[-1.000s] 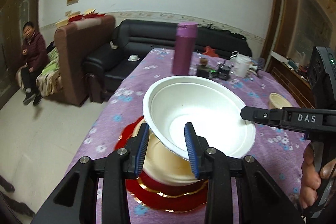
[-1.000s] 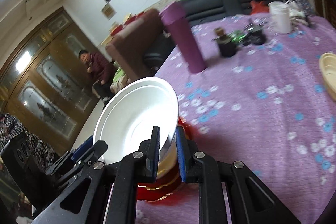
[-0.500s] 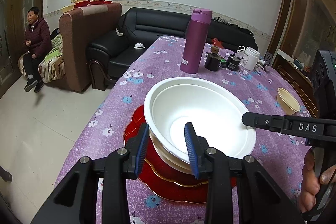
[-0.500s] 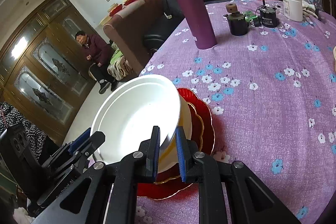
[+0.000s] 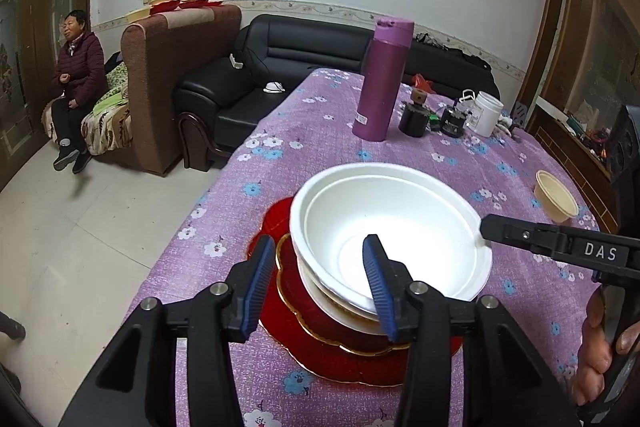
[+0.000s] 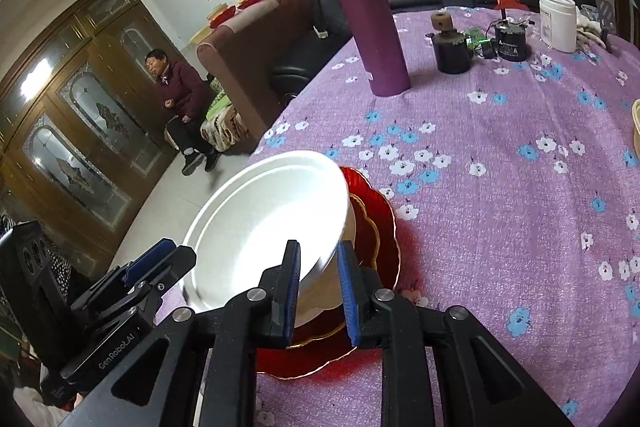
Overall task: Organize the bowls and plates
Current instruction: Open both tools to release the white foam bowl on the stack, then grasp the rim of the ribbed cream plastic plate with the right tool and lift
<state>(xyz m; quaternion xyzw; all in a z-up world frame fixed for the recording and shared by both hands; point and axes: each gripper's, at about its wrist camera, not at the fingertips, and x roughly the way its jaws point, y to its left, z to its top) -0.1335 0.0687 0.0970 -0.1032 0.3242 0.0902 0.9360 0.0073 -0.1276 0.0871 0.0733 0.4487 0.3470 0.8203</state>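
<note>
The white bowl (image 5: 390, 231) sits on top of a stack near the counter's (image 5: 440, 163) edge: under it a cream dish (image 5: 340, 301), then a small red plate (image 5: 304, 291) with a gold rim, then a larger red plate (image 5: 360, 359).

The left gripper (image 5: 318, 283) straddles the bowl's near rim, one finger outside the wall and the other inside the bowl. Its fingers are opening; both pads stand clear of the wall, so the rim lies between them without being pinched.

The right gripper (image 6: 318, 291) meets the bowl at its opposite rim. Its fingers are narrow and also opening, with the thin rim between the blue pads (image 6: 347, 291); I cannot tell whether they still press on it. In the left view its finger (image 5: 520, 233) lies over the bowl's right edge, and the hand (image 5: 600, 347) holding it shows at the lower right.

Farther along the counter stand a purple flask (image 5: 382, 79), a dark jar (image 5: 414, 117), a white tub (image 5: 486, 113) and, off to the right, a small cream bowl (image 5: 558, 195). A person (image 5: 76, 87) sits by a brown sofa (image 5: 176, 83) in the background.
</note>
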